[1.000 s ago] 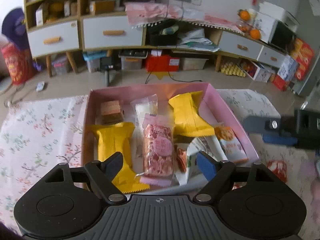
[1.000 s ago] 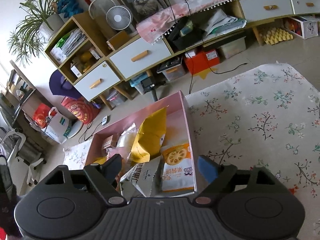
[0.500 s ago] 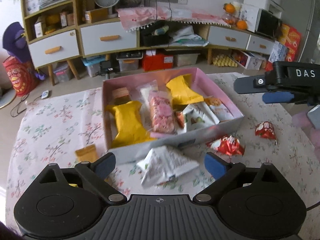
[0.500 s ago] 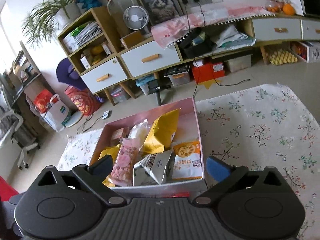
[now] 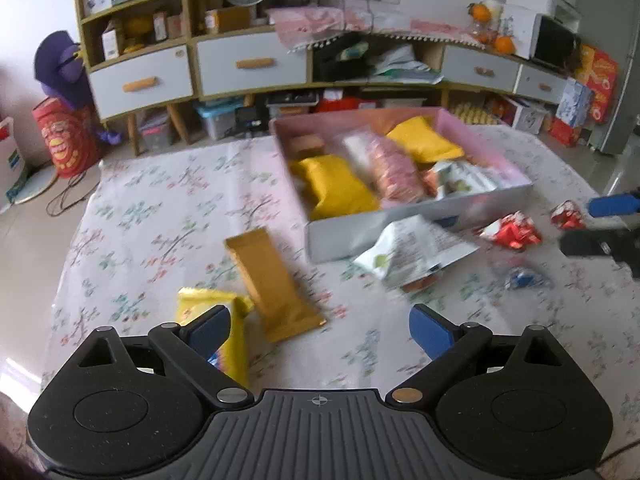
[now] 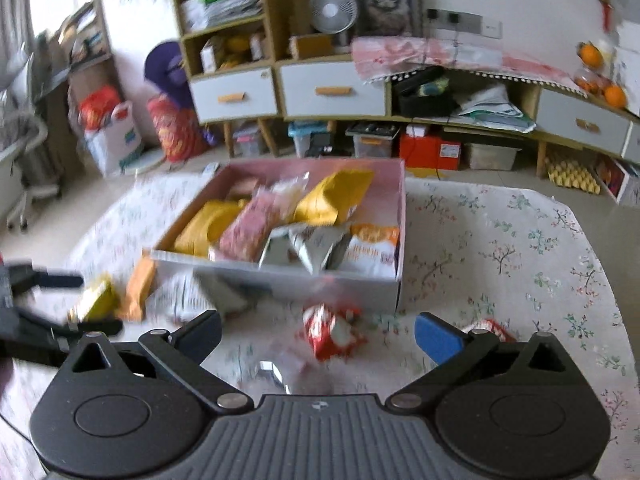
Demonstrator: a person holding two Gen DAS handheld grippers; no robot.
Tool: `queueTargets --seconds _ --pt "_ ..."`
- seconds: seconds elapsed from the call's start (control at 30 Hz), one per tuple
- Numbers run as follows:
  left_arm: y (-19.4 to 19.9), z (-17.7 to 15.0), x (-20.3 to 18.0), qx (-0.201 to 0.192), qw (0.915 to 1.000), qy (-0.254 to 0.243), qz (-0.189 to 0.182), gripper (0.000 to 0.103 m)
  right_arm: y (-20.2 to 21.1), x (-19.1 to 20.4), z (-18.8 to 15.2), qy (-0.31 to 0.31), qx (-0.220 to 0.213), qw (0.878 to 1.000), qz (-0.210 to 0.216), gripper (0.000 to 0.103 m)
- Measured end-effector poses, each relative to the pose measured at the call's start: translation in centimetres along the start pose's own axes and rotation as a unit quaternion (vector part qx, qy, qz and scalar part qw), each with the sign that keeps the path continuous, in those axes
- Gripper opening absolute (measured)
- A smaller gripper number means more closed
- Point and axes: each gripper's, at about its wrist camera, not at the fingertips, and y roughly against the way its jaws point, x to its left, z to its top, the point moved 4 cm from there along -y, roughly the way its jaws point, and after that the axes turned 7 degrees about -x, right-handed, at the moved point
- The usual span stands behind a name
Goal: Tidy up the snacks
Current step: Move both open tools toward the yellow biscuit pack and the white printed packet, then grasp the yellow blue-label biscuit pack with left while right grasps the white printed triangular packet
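Observation:
A pink box (image 5: 340,236) holding several snack packets stands on the floral cloth. In front of it lie a brown packet (image 5: 272,284), a yellow packet (image 5: 208,300), a white-green bag (image 5: 412,252), two red packets (image 5: 512,232) and a small blue sweet (image 5: 520,278). My left gripper (image 5: 320,330) is open and empty above the cloth; the yellow packet lies partly under its left finger. My right gripper (image 6: 322,334) is open and empty over a red packet (image 6: 332,330), just in front of the box (image 6: 360,284). A second red packet (image 6: 490,326) shows behind its right finger.
Each gripper shows in the other's view: the right gripper (image 5: 612,206) at the right edge, the left gripper (image 6: 40,280) at the left edge. Bare floral cloth (image 5: 160,208) spreads left of the box. Low cabinets (image 5: 252,64) and floor clutter line the far wall.
Both grippers have pulled back from over the box and their jaws have widened. The loose packets in front of the box have come into view. The right view has rolled level.

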Motion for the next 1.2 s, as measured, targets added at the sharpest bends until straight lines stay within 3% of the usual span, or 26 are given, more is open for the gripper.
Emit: queueTargets --seconds 0.43,0.67,0.97,1.2 --pt "-1.2 -2.6 2.8 0.025 0.9993 -0.003 0.026 0.097 -0.9 3.5 -4.7 0.111 0.054 0.992 0.007 0.083" --pt "-1.6 -2.7 4.1 0.039 0.9988 0.000 0.029 0.097 -1.4 6.1 -4.1 0.129 0.042 0.990 0.030 0.083" --pt "-1.8 -2.7 6.0 0.057 0.9972 0.043 0.023 0.094 -3.9 9.0 -2.8 0.126 0.039 0.990 0.045 0.083" --pt "-2.3 -2.4 7.2 0.065 0.9947 0.078 0.021 0.070 -5.7 10.1 -2.0 0.097 0.044 0.994 0.036 0.083"
